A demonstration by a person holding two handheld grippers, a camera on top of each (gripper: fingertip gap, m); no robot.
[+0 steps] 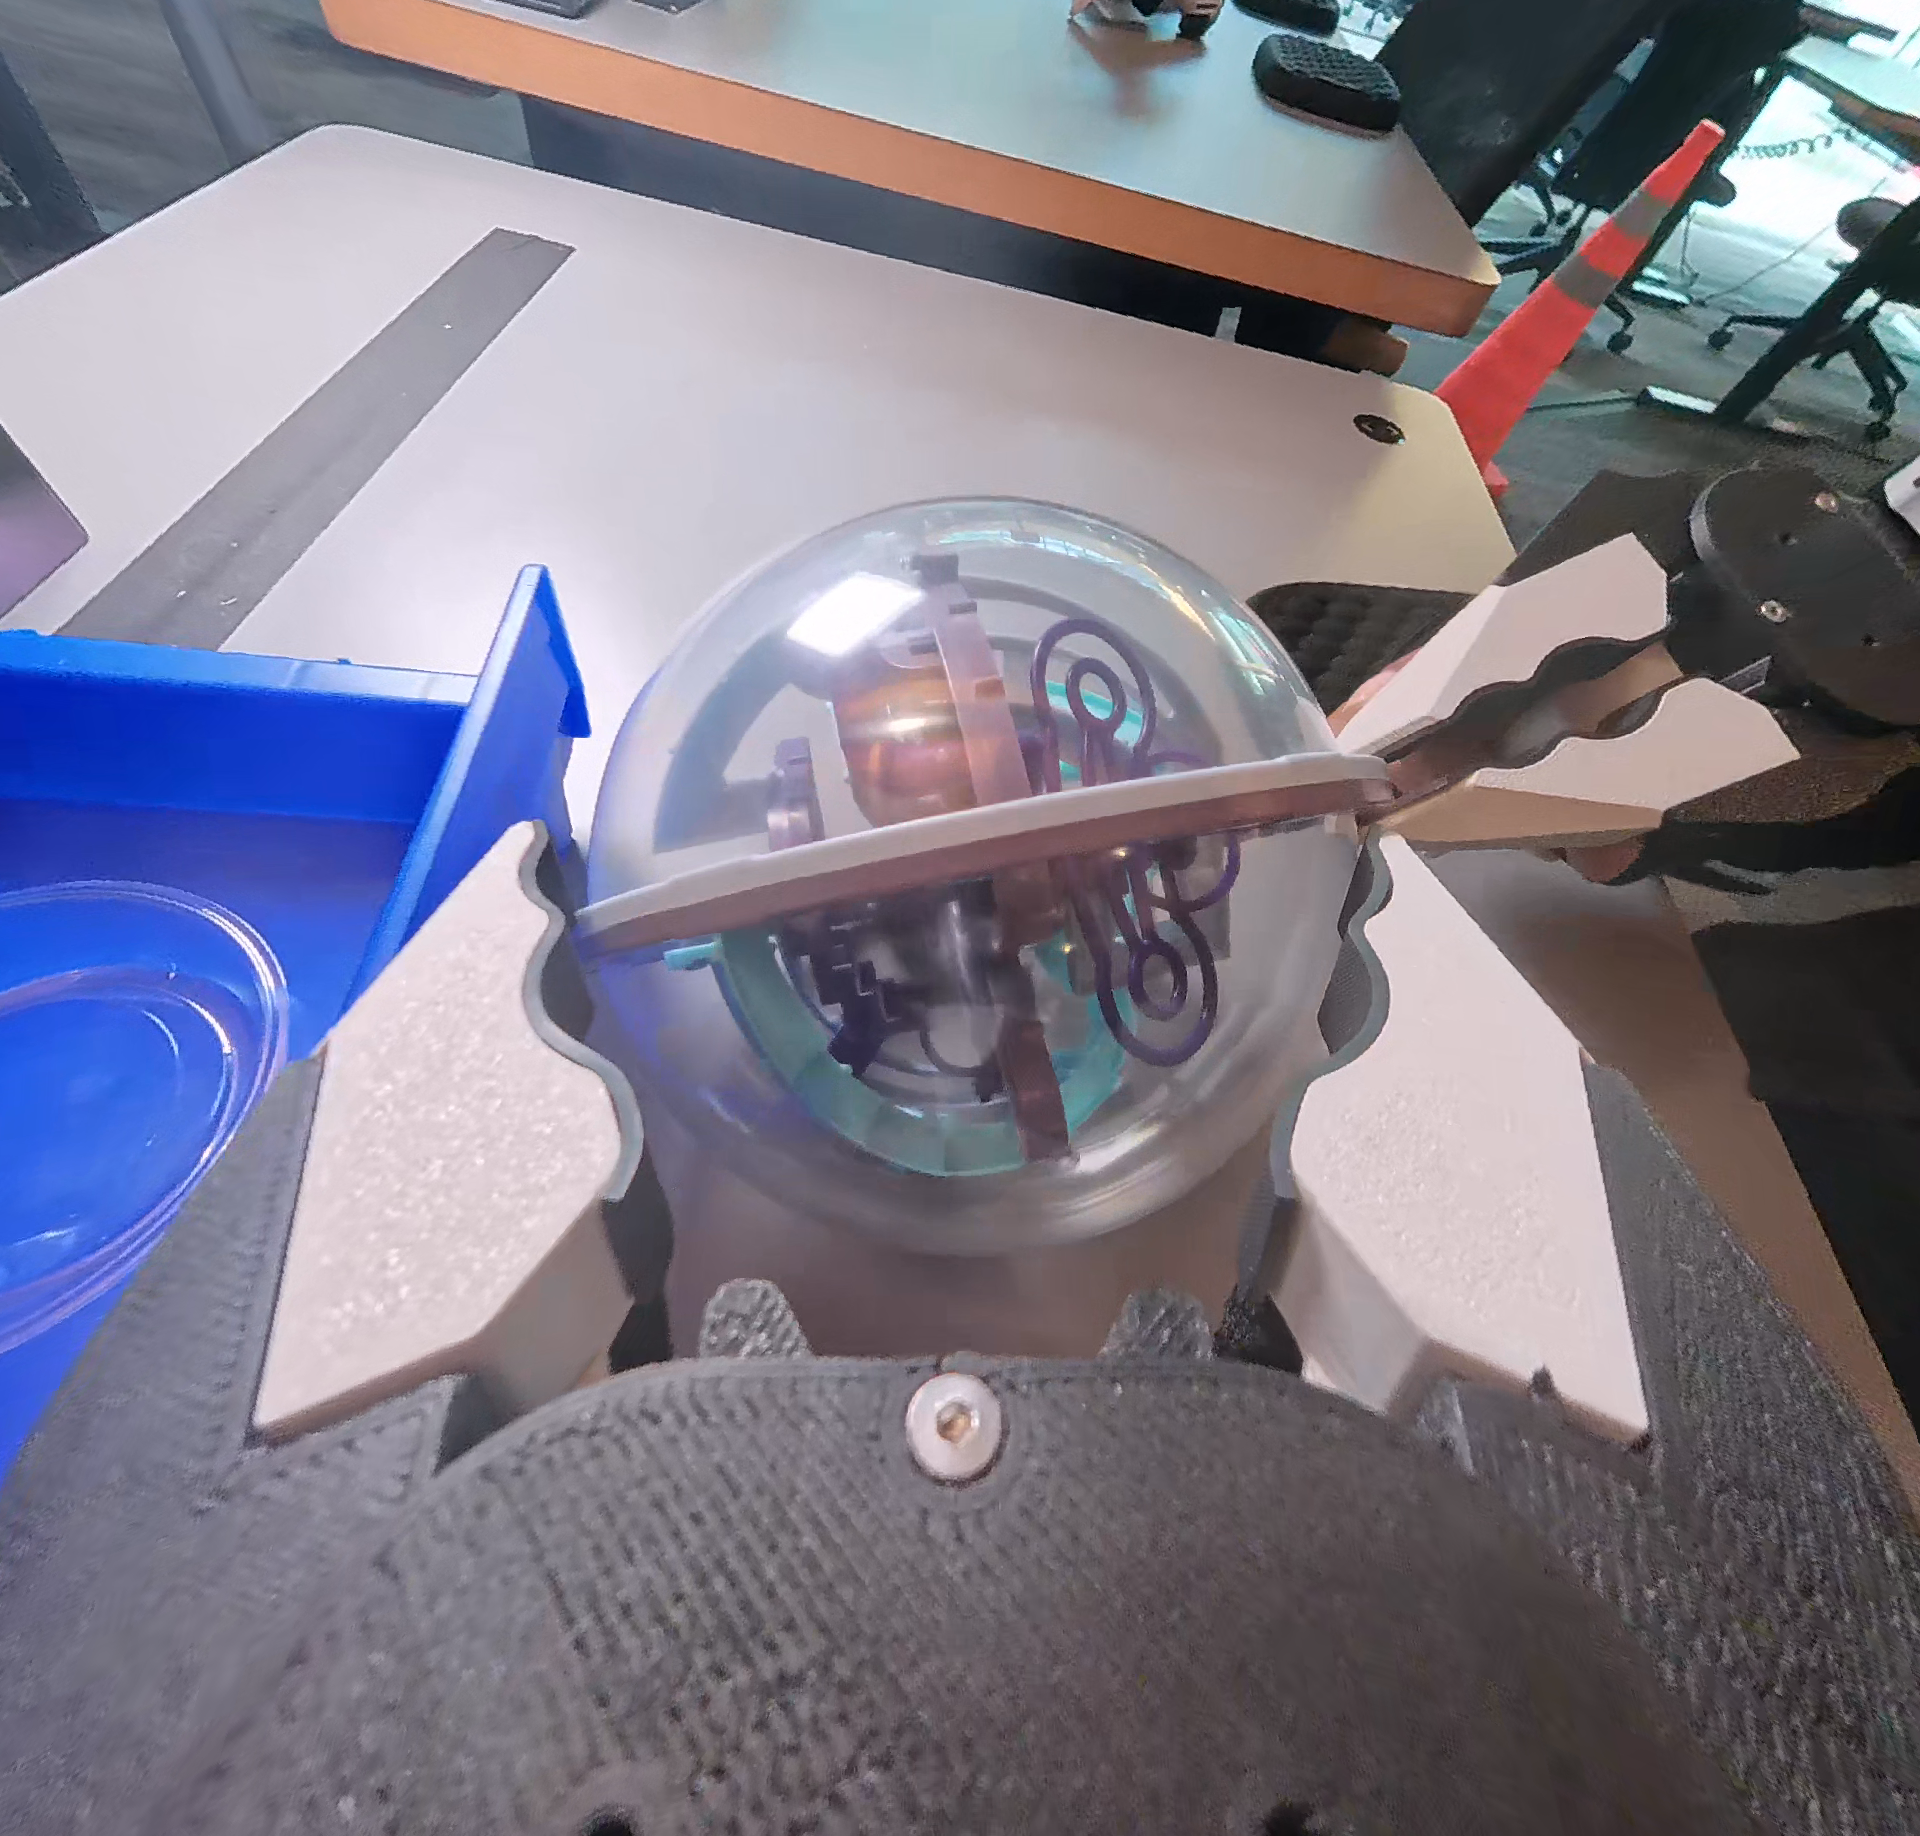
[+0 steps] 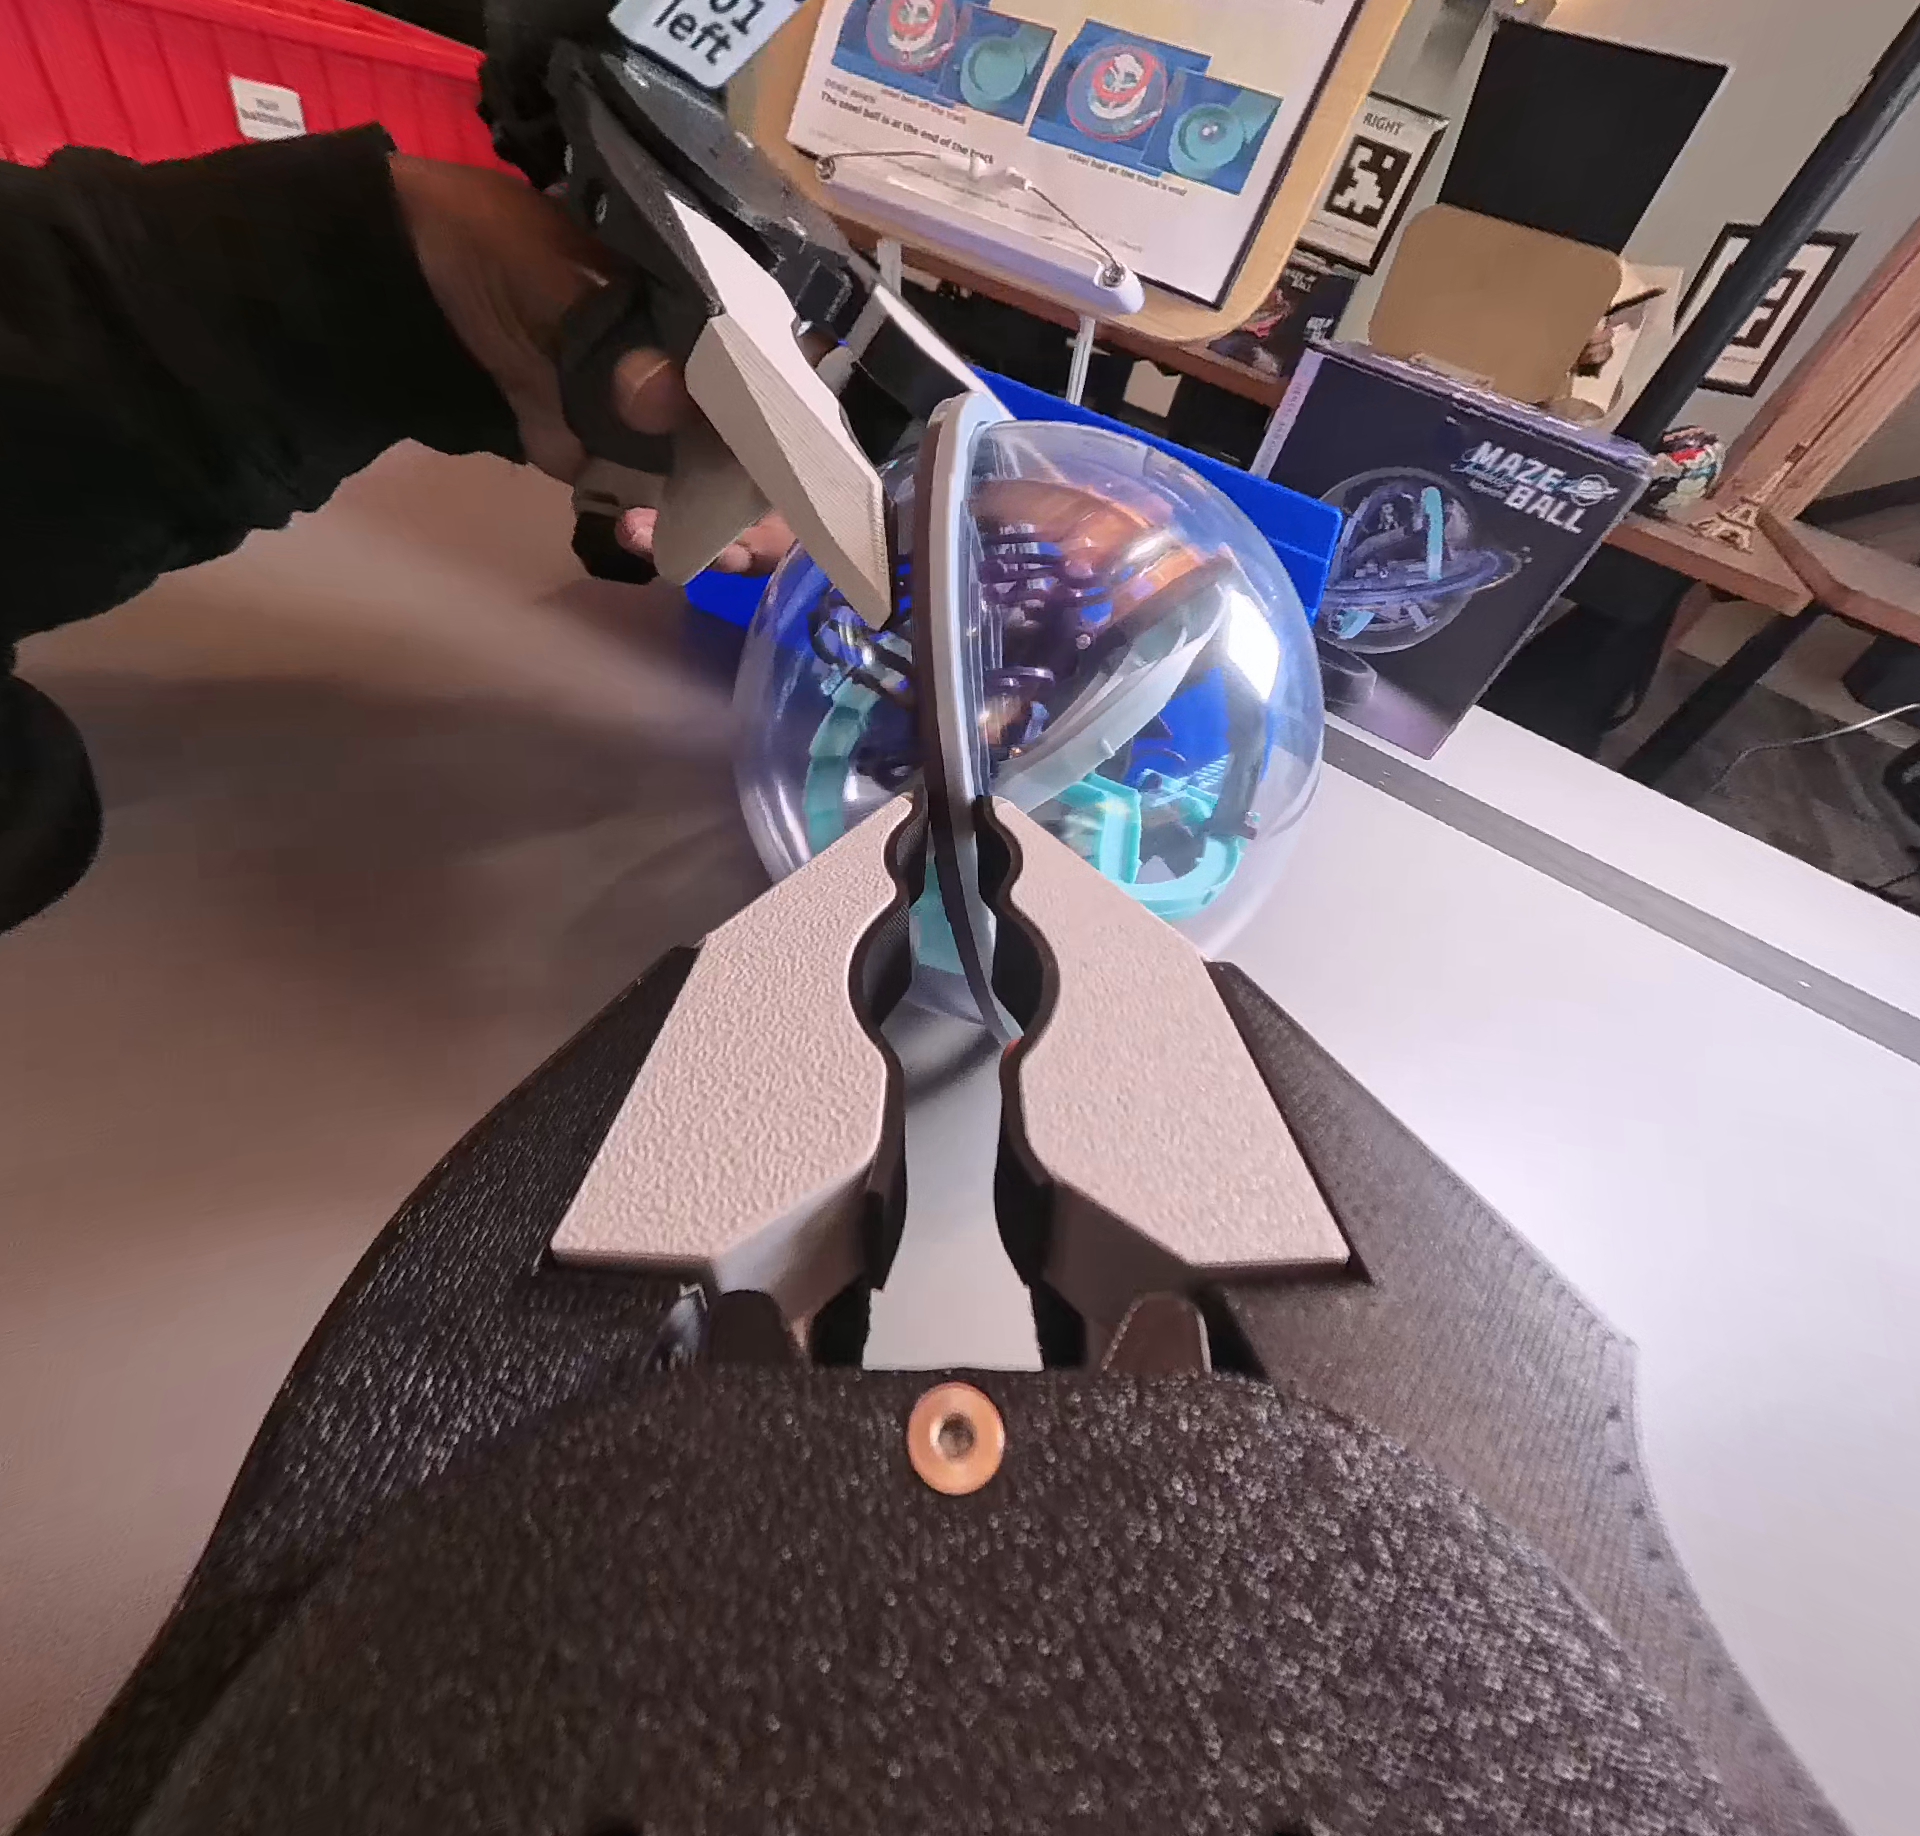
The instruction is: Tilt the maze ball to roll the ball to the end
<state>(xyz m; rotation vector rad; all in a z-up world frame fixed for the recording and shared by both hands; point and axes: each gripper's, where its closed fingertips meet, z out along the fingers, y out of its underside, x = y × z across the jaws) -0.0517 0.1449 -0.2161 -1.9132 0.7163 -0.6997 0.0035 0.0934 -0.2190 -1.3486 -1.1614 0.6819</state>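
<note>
The maze ball (image 1: pixel 956 882), a clear sphere with purple, teal and brown tracks inside, is sitting just above the pale tabletop (image 1: pixel 727 384), beside the blue bin (image 1: pixel 312 726). Its grey equatorial rim (image 1: pixel 935 841) is running across my left wrist view, rising toward the right, so the ball's axis is leaning slightly leftward from upright; in my right wrist view the same rim is standing nearly vertical, edge-on. I am holding my right tool (image 2: pixel 951 820) closed on that rim, both pads pressing its faces. My left tool (image 1: pixel 961 913) is standing wide open around the sphere: the left fingertip (image 1: pixel 520 882) is touching the rim's low end, while the right fingertip (image 1: pixel 1382 903) is standing just beside the shell; I cannot tell whether it is touching. A clear bowl (image 1: pixel 114 1080) is lying in the bin.
</note>
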